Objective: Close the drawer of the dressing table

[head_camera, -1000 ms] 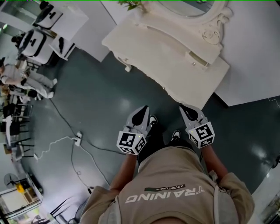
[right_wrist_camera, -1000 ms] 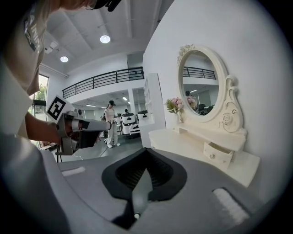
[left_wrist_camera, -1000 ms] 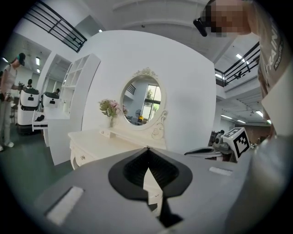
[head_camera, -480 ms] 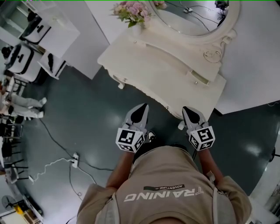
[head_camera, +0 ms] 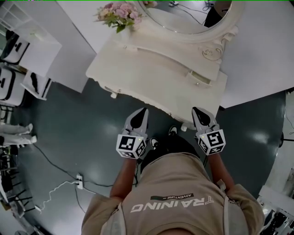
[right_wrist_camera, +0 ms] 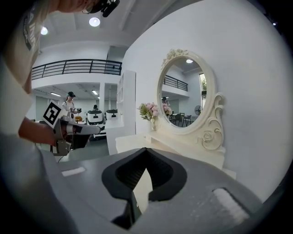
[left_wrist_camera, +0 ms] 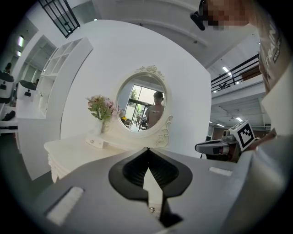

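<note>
The cream dressing table (head_camera: pixel 151 75) stands against the white wall, with an oval mirror (head_camera: pixel 183 16) and a vase of pink flowers (head_camera: pixel 118 13) on top. A small tabletop drawer (head_camera: pixel 200 77) at the right, below the mirror frame, sticks out a little. My left gripper (head_camera: pixel 142 112) and right gripper (head_camera: pixel 198 112) hover just short of the table's front edge, both shut and empty. In the left gripper view the left gripper (left_wrist_camera: pixel 147 150) points at the table (left_wrist_camera: pixel 78 147) and mirror (left_wrist_camera: pixel 141 106). The right gripper (right_wrist_camera: pixel 146 150) faces the mirror (right_wrist_camera: pixel 185 93) and flowers (right_wrist_camera: pixel 151 111).
A white shelf unit (head_camera: pixel 27 43) stands at the left by the wall. A cable and power strip (head_camera: pixel 78 181) lie on the dark floor behind me on the left. The person's shoes (head_camera: pixel 172 131) are close to the table's legs.
The person has stepped closer to the dressing table. Both grippers, still shut, have gone from well short of the table to its front edge.
</note>
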Action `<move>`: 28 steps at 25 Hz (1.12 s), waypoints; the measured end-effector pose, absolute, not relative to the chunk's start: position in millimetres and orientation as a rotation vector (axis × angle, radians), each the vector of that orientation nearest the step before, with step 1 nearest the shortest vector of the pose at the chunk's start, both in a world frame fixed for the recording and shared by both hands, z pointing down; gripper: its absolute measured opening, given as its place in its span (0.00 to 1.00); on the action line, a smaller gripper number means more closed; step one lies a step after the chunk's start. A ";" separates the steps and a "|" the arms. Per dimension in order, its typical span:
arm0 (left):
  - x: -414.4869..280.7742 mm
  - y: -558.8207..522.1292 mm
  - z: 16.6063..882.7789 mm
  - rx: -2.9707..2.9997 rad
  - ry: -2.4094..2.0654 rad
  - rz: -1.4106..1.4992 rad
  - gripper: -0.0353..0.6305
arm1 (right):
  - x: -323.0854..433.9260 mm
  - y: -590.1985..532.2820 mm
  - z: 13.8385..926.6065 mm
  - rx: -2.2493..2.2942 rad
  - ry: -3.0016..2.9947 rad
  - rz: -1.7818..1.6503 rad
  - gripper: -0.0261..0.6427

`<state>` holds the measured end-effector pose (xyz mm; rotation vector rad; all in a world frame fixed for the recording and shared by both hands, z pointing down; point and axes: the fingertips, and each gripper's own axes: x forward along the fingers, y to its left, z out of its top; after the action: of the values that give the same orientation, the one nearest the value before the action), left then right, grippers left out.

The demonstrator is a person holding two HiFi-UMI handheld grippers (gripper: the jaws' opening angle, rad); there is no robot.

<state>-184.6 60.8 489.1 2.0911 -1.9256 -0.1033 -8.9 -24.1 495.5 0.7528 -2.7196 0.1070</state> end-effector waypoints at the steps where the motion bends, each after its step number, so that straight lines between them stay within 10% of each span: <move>1: -184.3 57.3 490.3 2.091 -1.920 -0.105 0.08 | -7.3 -27.9 495.2 0.764 -2.717 0.115 0.04; 28: -167.8 -136.3 479.9 2.305 -1.691 0.091 0.08 | -29.5 -184.0 517.7 0.935 -2.736 0.169 0.04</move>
<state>-167.8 -136.3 479.9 2.3046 -1.6913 0.0915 -29.5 -184.0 517.7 0.9348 -2.7355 0.1694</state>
